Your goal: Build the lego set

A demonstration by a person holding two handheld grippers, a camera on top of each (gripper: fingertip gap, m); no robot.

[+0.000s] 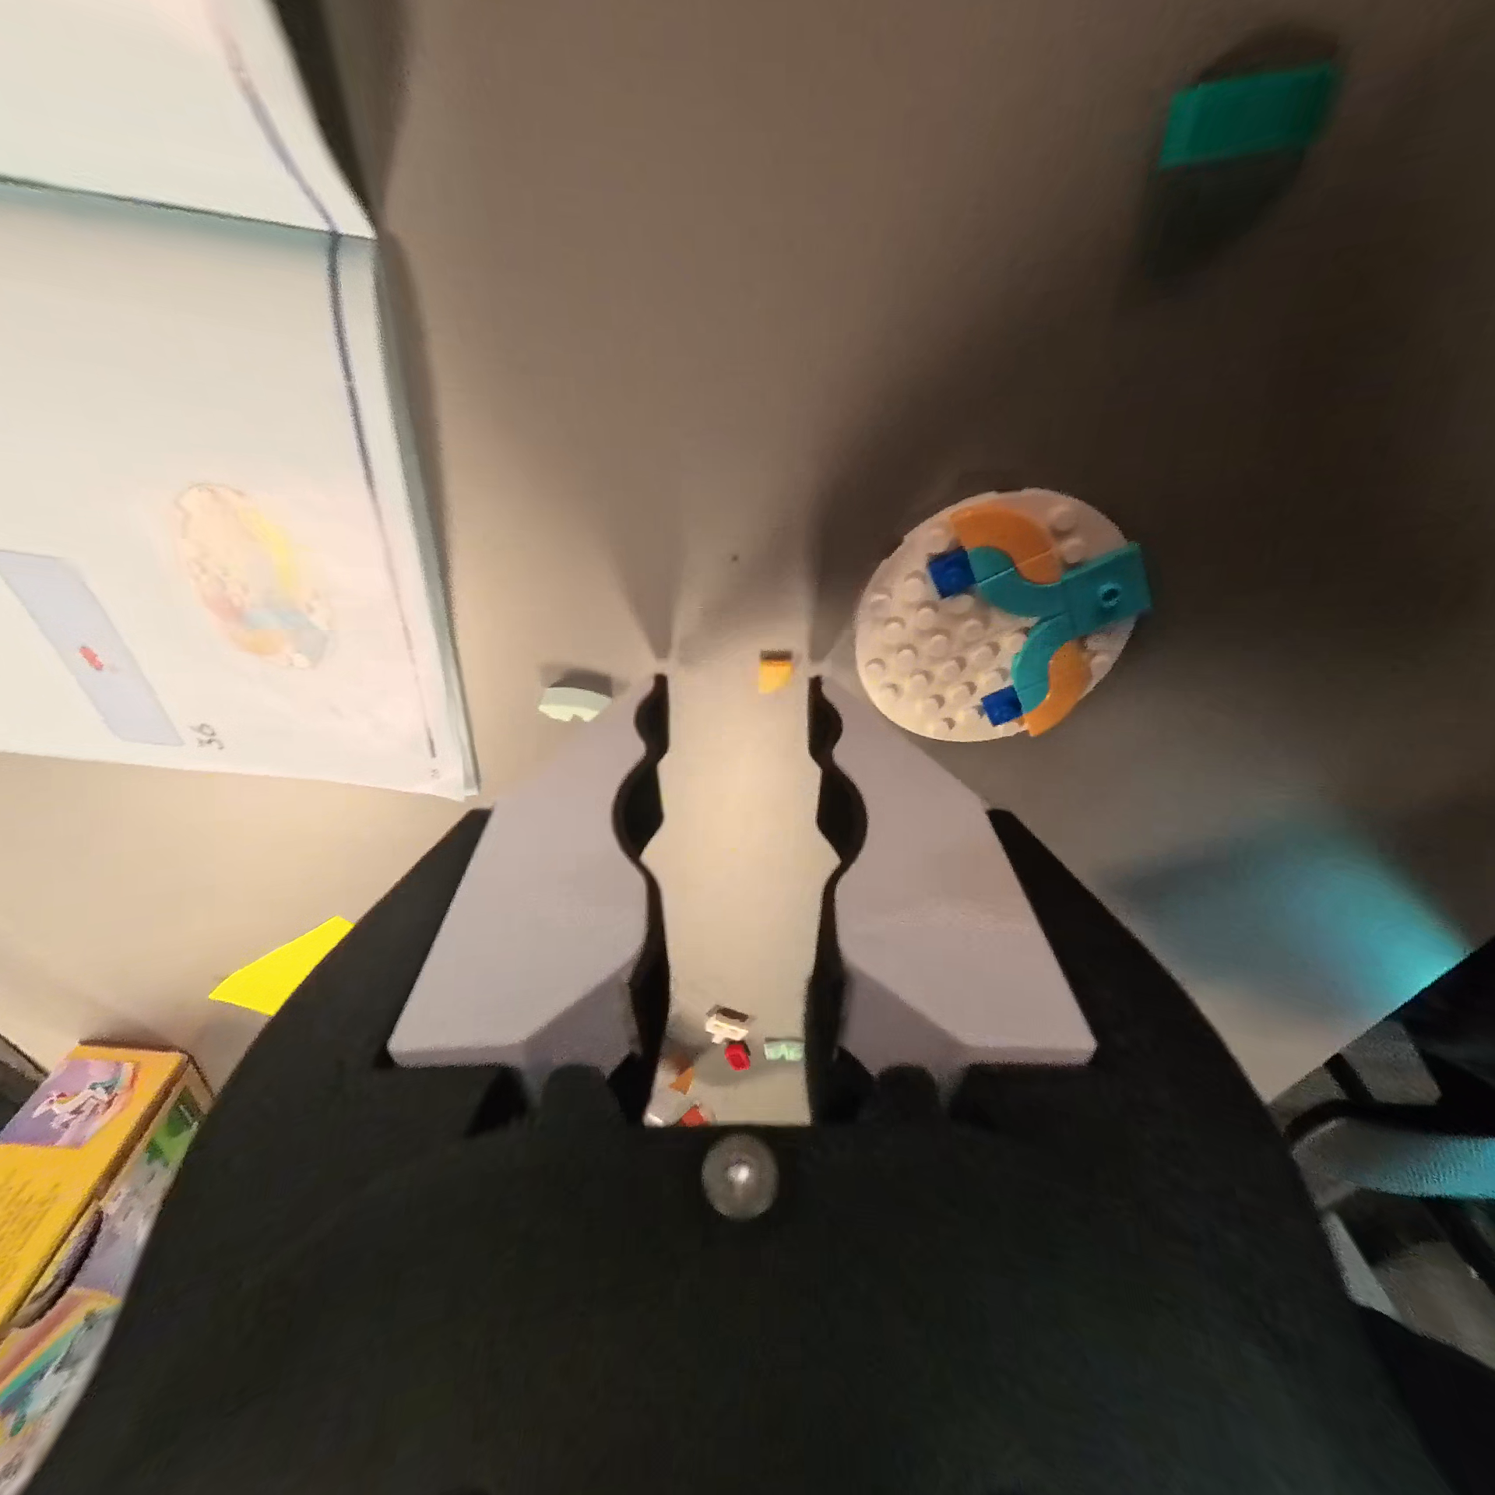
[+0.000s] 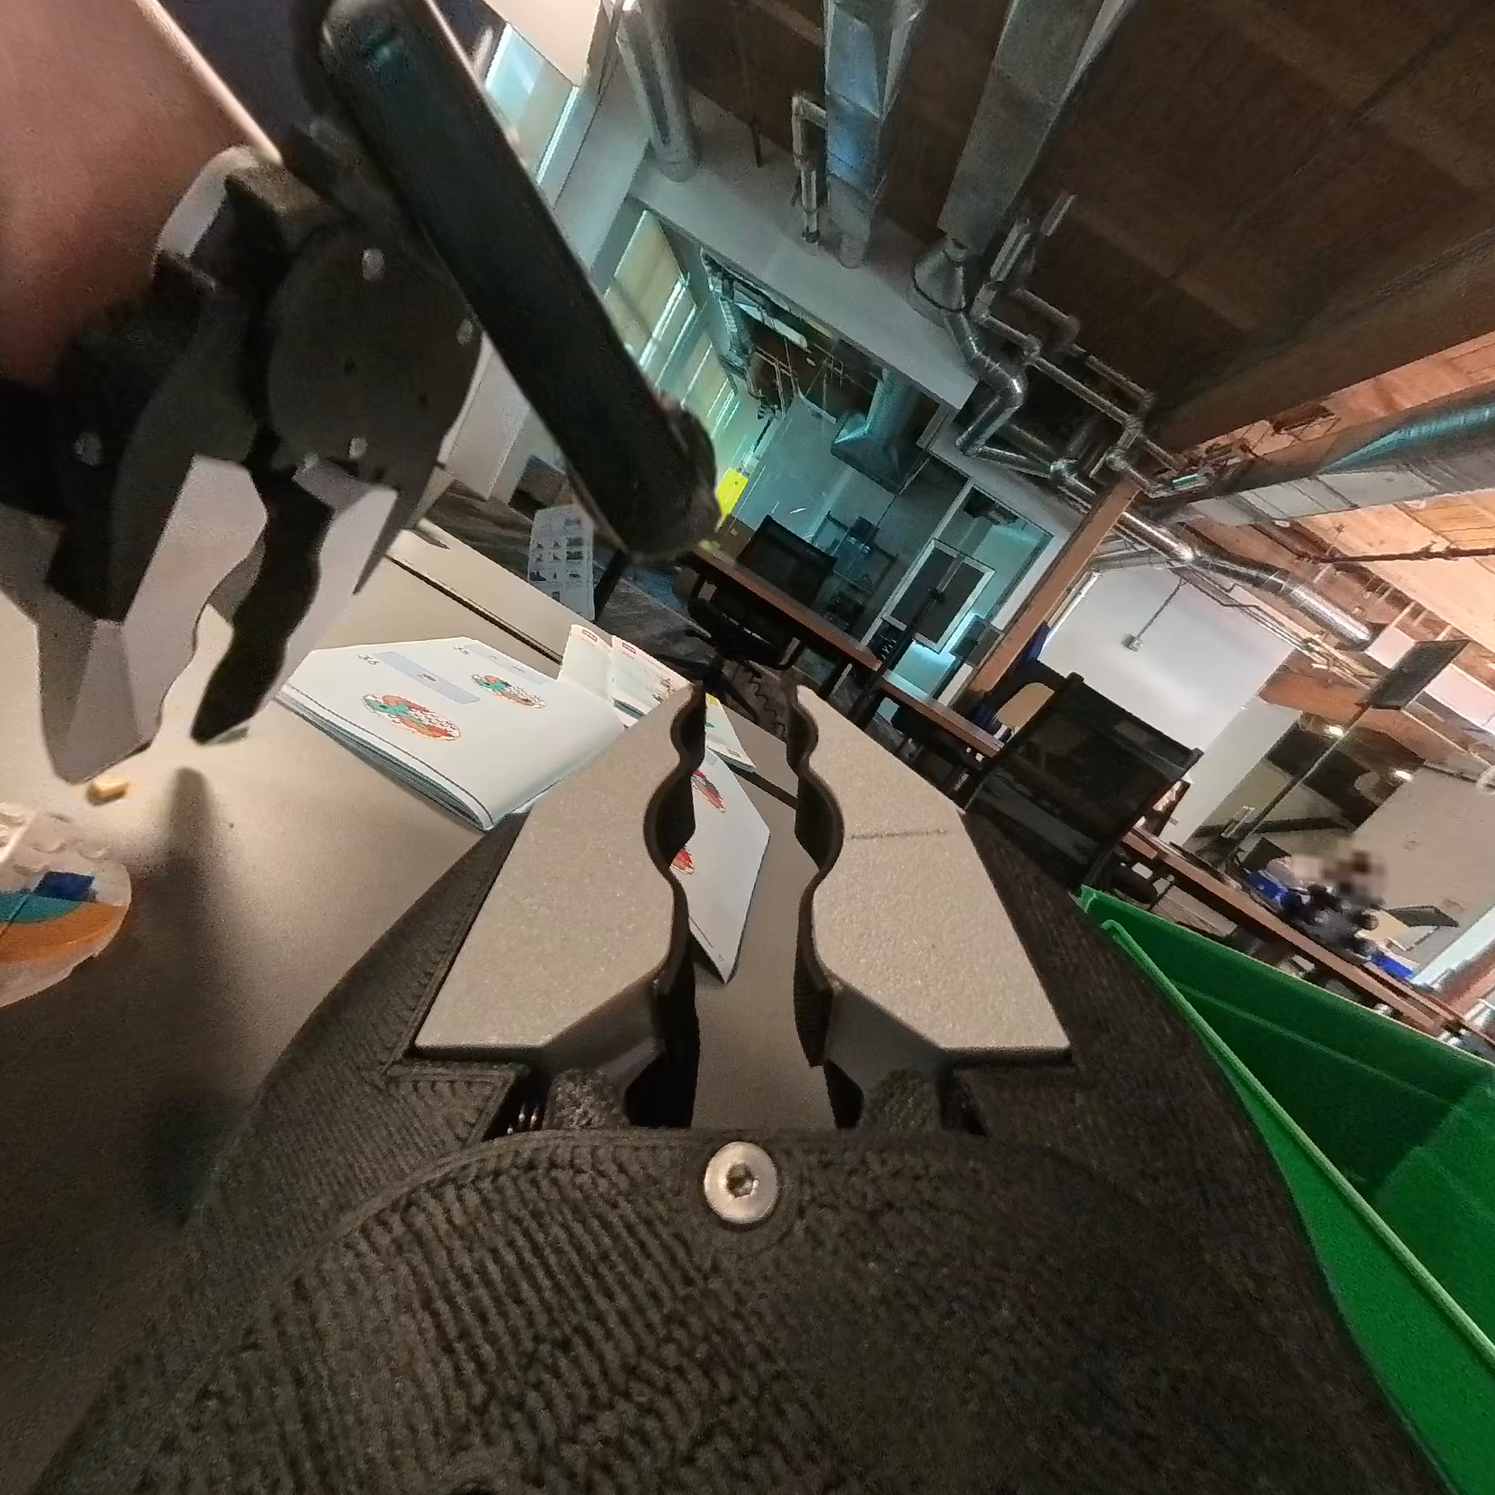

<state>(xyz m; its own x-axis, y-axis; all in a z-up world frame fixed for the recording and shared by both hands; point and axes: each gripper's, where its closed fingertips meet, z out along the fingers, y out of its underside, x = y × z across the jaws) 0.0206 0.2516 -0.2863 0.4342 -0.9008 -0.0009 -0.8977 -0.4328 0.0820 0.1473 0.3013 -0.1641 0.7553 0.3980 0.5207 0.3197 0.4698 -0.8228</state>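
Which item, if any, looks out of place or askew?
Nothing is damaged or spilled. A small orange brick lies loose on the table, apart from the round white plate, just beyond the open left gripper.

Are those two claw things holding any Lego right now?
No. Both the left gripper and right gripper are open and empty; a small orange piece lies loose.

- Your left wrist camera looked steeply down between its own fingers, close above the grey table.
- Your right wrist camera sat low, tilted, facing across the table toward the room.
- Both views shared the round white plate, the open instruction booklet and the small tan piece.
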